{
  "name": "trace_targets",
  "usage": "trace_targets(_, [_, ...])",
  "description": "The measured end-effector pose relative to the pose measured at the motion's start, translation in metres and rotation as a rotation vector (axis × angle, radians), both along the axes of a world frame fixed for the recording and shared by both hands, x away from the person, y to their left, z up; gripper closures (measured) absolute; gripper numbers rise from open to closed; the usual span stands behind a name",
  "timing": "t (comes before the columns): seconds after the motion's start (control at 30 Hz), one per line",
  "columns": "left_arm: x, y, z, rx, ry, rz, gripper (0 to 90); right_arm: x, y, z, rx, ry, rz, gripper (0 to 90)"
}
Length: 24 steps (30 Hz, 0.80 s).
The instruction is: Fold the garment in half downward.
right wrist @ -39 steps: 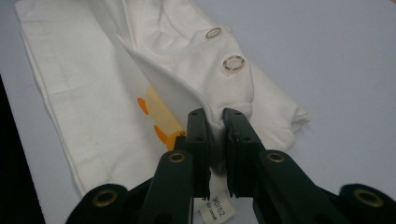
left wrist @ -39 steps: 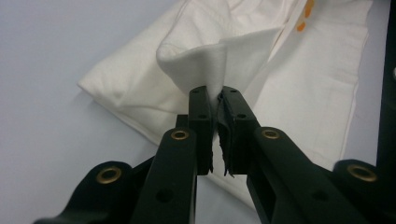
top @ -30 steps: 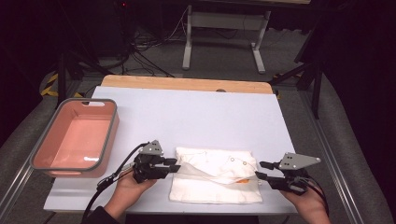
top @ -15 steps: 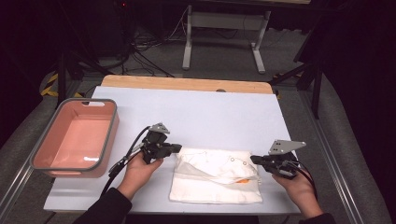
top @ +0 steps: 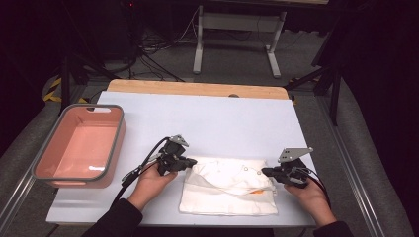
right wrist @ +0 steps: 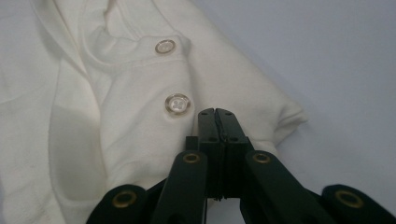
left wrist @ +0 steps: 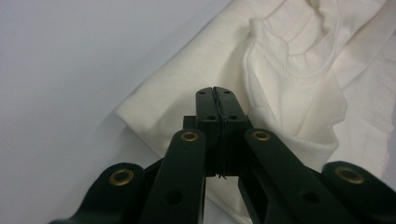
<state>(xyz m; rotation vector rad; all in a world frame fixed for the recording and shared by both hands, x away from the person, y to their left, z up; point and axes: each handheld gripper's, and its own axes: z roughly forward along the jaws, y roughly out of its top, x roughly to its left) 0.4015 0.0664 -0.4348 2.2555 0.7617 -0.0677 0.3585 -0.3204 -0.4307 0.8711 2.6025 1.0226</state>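
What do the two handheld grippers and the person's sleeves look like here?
Both the left gripper and right gripper are black, with flat linkage arms joined by brass-ringed rivets and narrow black fingers. Each carries a grey three-cornered plate on top and trails a black cable. The sleeves are dark.

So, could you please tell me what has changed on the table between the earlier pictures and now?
Both hands moved up the table along the white garment: the left gripper to its upper left corner, the right gripper to its upper right. Both grippers' jaws closed and now meet, with no cloth visibly pinched between them. The garment and the pink bin stayed put.
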Motion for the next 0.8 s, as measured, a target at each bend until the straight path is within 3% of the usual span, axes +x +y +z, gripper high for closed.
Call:
trace_targets(0.2, [-0.012,-0.001,0.002,0.019,-0.002,-0.050,89.8,-0.010,0.002,0.003,0.018,0.036,0.054,90.0])
trace_targets(0.4, [-0.027,0.004,0.006,0.020,0.000,-0.097,89.8,-0.026,0.002,0.010,0.037,0.031,0.114,90.0])
trace_targets(0.6, [-0.038,0.008,0.007,0.030,0.002,-0.125,89.6,-0.042,0.002,0.015,0.014,0.042,0.168,89.9])
trace_targets(0.73, [-0.034,0.015,0.009,0.031,-0.013,-0.094,86.9,-0.046,-0.002,0.021,0.026,0.019,0.157,86.3])
trace_targets(0.77, [-0.031,0.017,0.012,0.012,-0.013,-0.078,85.6,-0.045,-0.006,0.024,0.037,-0.001,0.132,77.9])
trace_targets(0.8, [-0.030,0.018,0.013,0.003,-0.015,-0.073,84.5,-0.044,-0.007,0.026,0.047,-0.009,0.114,76.5])
